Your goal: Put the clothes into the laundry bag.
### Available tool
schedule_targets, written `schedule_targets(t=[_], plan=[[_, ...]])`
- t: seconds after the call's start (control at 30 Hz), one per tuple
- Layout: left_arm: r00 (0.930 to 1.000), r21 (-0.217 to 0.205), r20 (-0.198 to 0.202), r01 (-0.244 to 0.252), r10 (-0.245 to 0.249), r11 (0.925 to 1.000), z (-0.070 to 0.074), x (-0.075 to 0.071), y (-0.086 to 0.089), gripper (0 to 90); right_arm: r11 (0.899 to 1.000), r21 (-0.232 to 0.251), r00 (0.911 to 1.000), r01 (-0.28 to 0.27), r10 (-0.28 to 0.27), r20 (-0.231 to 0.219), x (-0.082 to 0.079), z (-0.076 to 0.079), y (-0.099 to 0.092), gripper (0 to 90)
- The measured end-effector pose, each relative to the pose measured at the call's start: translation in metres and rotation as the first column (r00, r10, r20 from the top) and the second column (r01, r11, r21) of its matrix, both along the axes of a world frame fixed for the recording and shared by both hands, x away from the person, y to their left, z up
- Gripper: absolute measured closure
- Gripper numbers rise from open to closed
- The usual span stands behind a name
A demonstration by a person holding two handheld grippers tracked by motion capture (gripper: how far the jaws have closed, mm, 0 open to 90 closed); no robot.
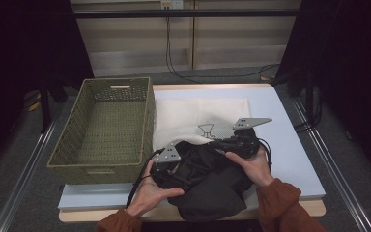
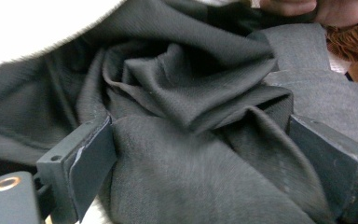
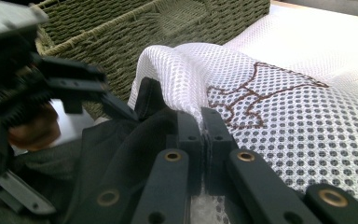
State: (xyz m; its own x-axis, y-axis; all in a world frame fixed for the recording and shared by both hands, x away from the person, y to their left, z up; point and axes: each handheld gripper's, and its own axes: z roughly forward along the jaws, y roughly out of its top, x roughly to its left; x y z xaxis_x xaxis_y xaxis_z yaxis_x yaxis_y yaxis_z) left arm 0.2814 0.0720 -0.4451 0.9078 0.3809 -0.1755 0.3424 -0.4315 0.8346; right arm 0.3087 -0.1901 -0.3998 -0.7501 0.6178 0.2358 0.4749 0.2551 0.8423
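Note:
A black garment [image 1: 207, 179] lies bunched at the table's near edge, partly inside the mouth of a white mesh bag [image 1: 193, 118] with a brown stitched emblem. My left gripper [image 1: 174, 166] is at the garment's left side. Its jaws stand wide apart [image 2: 198, 133] with folds of the black garment [image 2: 182, 84] lying loose between them, so it is open. My right gripper [image 1: 224, 142] is at the bag's near edge. It is shut [image 3: 201, 123] on the rim of the mesh bag [image 3: 279, 116], holding it up over the black garment [image 3: 116, 154].
An olive woven basket [image 1: 147, 121] stands on the left of the table, touching the mesh bag's left side; its wall [image 3: 121, 32] rises just behind the bag. The pale blue table top [image 1: 290, 145] extends to the right. Cables run along the floor behind.

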Motion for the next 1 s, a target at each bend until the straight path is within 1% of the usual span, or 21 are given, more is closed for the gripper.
schedule_targets(t=[0.03,0.07,0.1,0.17,0.2,0.23,0.27,0.3,0.33,0.37,0.4,0.43,0.47,0.5,0.53,0.57,0.67,0.7,0.83,0.9,1.0], plan=[[1.0000,0.017,0.006,0.004,-0.004,0.9999,-0.002,0.000,-0.004,9.6,1.000,-0.001,1.0000,-0.002,0.002,0.000,0.000,0.000,0.000,89.0],[1.0000,0.030,-0.007,0.004,-0.003,0.9995,-0.005,0.000,-0.007,9.6,1.000,0.002,1.0000,-0.001,0.001,0.000,0.000,0.000,0.000,89.0],[0.9996,0.027,-0.025,0.011,-0.010,0.9996,-0.009,0.002,-0.010,10.1,1.000,0.007,1.0000,0.000,0.000,-0.001,0.000,0.000,0.000,89.0],[0.9995,0.068,-0.023,0.023,-0.021,0.9974,-0.015,0.003,-0.015,15.1,1.000,0.008,1.0000,-0.004,0.004,0.000,0.000,0.001,0.001,89.0],[0.9991,0.075,-0.039,0.022,-0.019,0.9970,-0.016,0.005,-0.017,18.2,1.000,0.006,1.0000,-0.006,0.006,0.002,0.000,0.002,0.002,89.0],[0.9986,0.078,-0.043,0.034,-0.031,0.9964,-0.017,0.007,-0.020,24.1,1.000,0.008,1.0000,-0.005,0.005,0.004,0.000,0.002,0.002,89.0],[0.9989,0.117,-0.027,0.040,-0.037,0.9923,-0.018,0.008,-0.023,31.1,1.000,0.009,1.0000,-0.004,0.004,0.002,0.000,0.003,0.003,89.0],[0.9989,0.118,-0.034,0.037,-0.034,0.9923,-0.018,0.010,-0.026,37.0,1.000,0.010,1.0000,-0.006,0.006,0.000,0.000,0.003,0.003,89.0],[0.9986,0.102,-0.044,0.033,-0.028,0.9943,-0.018,0.011,-0.027,44.1,1.000,0.013,1.0000,-0.008,0.008,0.002,0.001,0.003,0.004,89.0],[0.9989,0.105,-0.039,0.031,-0.027,0.9940,-0.017,0.012,-0.027,52.4,1.000,0.011,1.0000,-0.009,0.009,0.003,0.001,0.004,0.005,88.9],[0.9983,0.099,-0.053,0.030,-0.025,0.9946,-0.015,0.014,-0.026,58.6,1.000,0.008,0.9999,-0.011,0.011,0.002,0.001,0.004,0.005,88.9],[0.9983,0.093,-0.053,0.030,-0.025,0.9952,-0.013,0.016,-0.023,63.0,1.000,0.008,0.9999,-0.014,0.014,0.004,0.001,0.005,0.006,89.0],[0.9982,0.088,-0.059,0.015,-0.010,0.9960,-0.010,0.017,-0.022,65.5,1.000,0.009,0.9998,-0.017,0.017,0.005,0.000,0.006,0.006,89.0],[0.9979,0.079,-0.064,0.003,0.002,0.9969,-0.008,0.018,-0.022,66.8,1.000,0.013,0.9998,-0.017,0.017,0.004,0.000,0.007,0.006,89.0],[0.9983,0.081,-0.057,-0.008,0.012,0.9967,-0.005,0.018,-0.023,67.1,1.000,0.013,0.9997,-0.021,0.021,0.010,-0.001,0.008,0.006,89.0],[0.9993,0.102,-0.033,-0.016,0.019,0.9947,0.000,0.019,-0.024,67.6,1.000,0.015,0.9997,-0.022,0.021,0.012,-0.001,0.010,0.007,89.0],[0.9983,0.073,-0.005,-0.058,0.059,0.9956,0.009,0.026,-0.023,68.8,0.999,0.022,0.9994,-0.027,0.027,0.020,-0.003,0.014,0.008,89.0],[0.9976,0.074,-0.007,-0.068,0.068,0.9950,0.011,0.029,-0.022,69.0,0.999,0.022,0.9993,-0.028,0.028,0.025,-0.004,0.015,0.008,89.0],[0.9959,0.042,-0.016,-0.088,0.089,0.9952,0.011,0.036,-0.023,69.0,0.999,0.031,0.9990,-0.036,0.035,0.030,-0.005,0.017,0.007,89.0],[0.9961,0.034,-0.008,-0.088,0.088,0.9956,0.015,0.037,-0.024,69.1,0.999,0.031,0.9988,-0.037,0.036,0.033,-0.005,0.018,0.007,89.0],[0.9949,0.005,0.001,-0.100,0.100,0.9949,0.022,0.041,-0.026,69.2,0.999,0.036,0.9985,-0.030,0.028,0.047,-0.005,0.022,0.006,89.0]])
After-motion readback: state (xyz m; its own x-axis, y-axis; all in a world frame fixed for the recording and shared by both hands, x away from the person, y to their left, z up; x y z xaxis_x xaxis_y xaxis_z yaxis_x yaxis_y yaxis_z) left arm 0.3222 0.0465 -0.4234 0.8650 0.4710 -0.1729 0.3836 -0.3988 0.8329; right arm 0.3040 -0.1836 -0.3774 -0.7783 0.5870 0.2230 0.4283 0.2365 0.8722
